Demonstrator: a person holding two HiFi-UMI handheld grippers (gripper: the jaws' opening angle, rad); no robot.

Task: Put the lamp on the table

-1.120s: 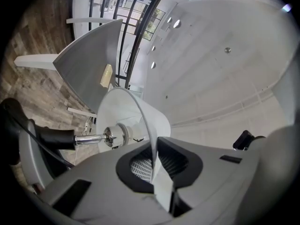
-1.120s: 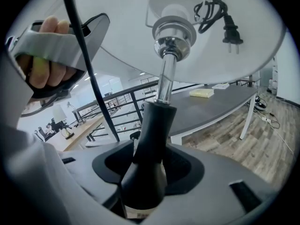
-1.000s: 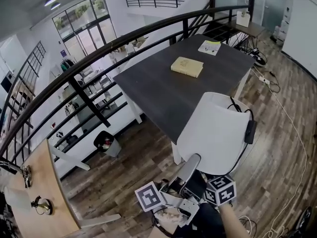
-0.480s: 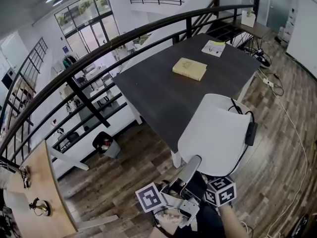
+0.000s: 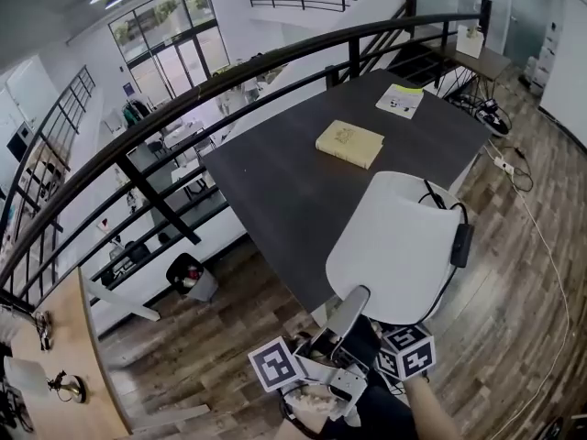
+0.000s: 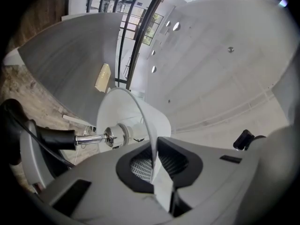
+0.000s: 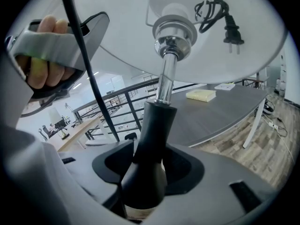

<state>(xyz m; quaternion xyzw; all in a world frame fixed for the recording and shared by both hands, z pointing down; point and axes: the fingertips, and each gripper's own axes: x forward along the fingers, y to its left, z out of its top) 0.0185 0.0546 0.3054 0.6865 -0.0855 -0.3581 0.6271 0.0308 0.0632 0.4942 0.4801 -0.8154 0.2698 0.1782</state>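
Lamp (image 5: 394, 246) held in mid-air at the near edge of the dark table (image 5: 275, 181) — not yet set down. Left gripper (image 6: 154, 165), jaws narrow, pinches the white shade's rim; right gripper (image 7: 143, 172), jaws wide, clamps the black stem.

The table (image 5: 275, 181) is seen from high above, at 12 o'clock. The lamp (image 7: 164, 78) is seen close up in both gripper views.

Lamp (image 5: 394, 246) at table's (image 5: 275, 181) near edge; book (image 5: 349, 143) on table, paper (image 5: 401, 101) behind (far end).
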